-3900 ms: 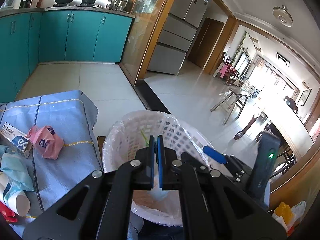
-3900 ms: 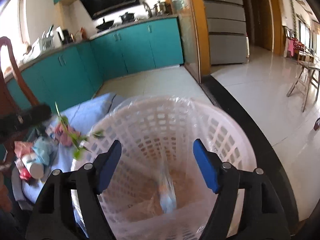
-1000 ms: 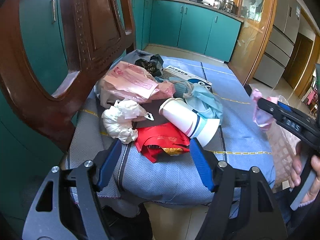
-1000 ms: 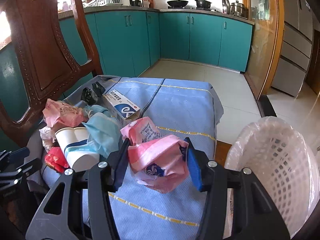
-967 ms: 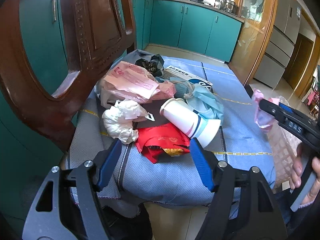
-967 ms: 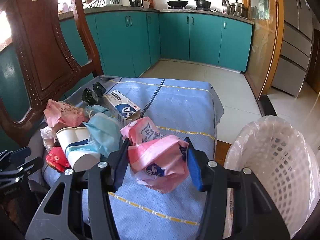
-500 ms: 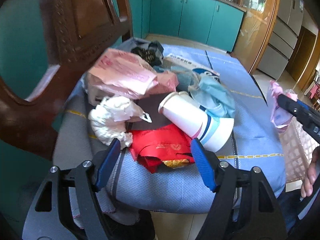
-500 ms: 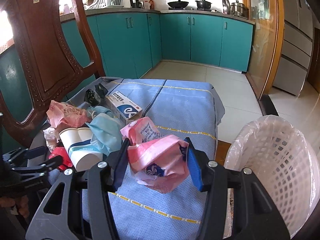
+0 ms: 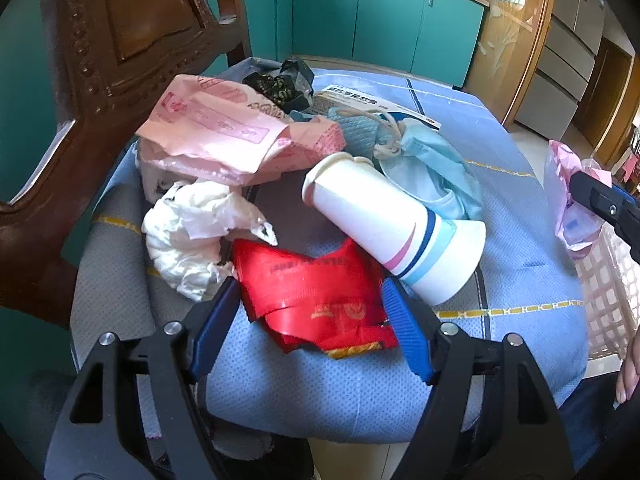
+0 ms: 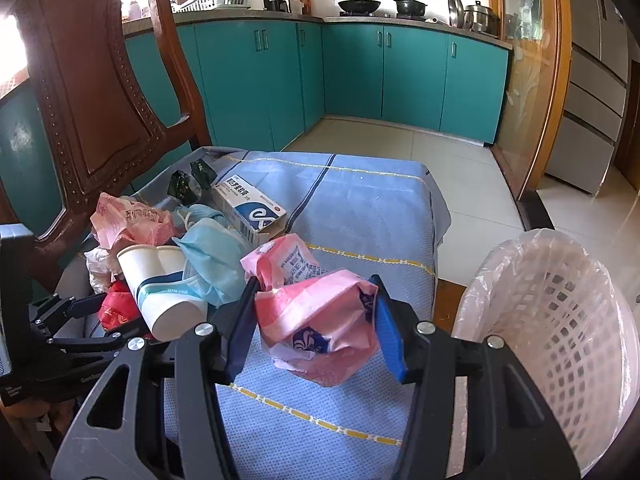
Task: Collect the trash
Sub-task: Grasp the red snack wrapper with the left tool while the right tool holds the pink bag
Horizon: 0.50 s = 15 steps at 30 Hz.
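Note:
Trash lies heaped on a chair seat with a blue cloth (image 9: 500, 148). My left gripper (image 9: 308, 326) is open, its blue fingers on either side of a red wrapper (image 9: 312, 292). Beside the wrapper lie a white paper cup (image 9: 384, 224), a crumpled white tissue (image 9: 192, 228), a pink bag (image 9: 224, 136) and a blue face mask (image 9: 432, 168). My right gripper (image 10: 314, 320) is shut on a pink tissue packet (image 10: 316, 312), held above the cloth. A white lined trash basket (image 10: 552, 320) stands to its right.
A medicine box (image 10: 250, 204) and a black wrapper (image 10: 188, 180) lie at the back of the heap. The carved wooden chair back (image 9: 120, 40) rises on the left. Teal cabinets (image 10: 400, 76) and tiled floor (image 10: 460, 172) lie beyond.
My left gripper has moved forward and down onto the heap, so its fingers now flank the red wrapper. The right gripper still holds the pink packet, nearly still.

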{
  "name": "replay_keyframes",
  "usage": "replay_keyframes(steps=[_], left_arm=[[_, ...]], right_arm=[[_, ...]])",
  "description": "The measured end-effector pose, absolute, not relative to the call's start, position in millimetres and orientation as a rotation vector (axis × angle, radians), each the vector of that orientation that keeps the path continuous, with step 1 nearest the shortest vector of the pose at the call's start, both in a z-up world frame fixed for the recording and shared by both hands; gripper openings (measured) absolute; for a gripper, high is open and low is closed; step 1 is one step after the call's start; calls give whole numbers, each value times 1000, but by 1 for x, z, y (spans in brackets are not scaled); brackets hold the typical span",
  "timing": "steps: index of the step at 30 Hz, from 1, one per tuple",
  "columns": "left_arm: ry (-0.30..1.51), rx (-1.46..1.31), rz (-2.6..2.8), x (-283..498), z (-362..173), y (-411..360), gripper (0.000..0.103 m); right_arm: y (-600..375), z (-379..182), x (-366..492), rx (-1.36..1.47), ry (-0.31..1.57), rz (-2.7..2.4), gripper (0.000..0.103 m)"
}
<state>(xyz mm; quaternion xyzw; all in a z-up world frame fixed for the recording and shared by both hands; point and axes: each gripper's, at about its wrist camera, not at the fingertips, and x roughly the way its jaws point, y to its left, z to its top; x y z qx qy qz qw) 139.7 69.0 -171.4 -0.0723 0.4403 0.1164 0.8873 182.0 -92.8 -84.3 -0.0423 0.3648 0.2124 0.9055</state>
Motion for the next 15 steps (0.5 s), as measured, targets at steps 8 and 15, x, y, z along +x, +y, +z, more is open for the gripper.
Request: replay_keyframes(steps=[8, 15], left_arm=[[905, -121, 251, 138, -174, 65, 63], [900, -121, 261, 134, -172, 67, 55]], right_arm=[[-95, -85, 182, -85, 756, 436, 54], [-94, -85, 182, -95, 754, 439, 54]])
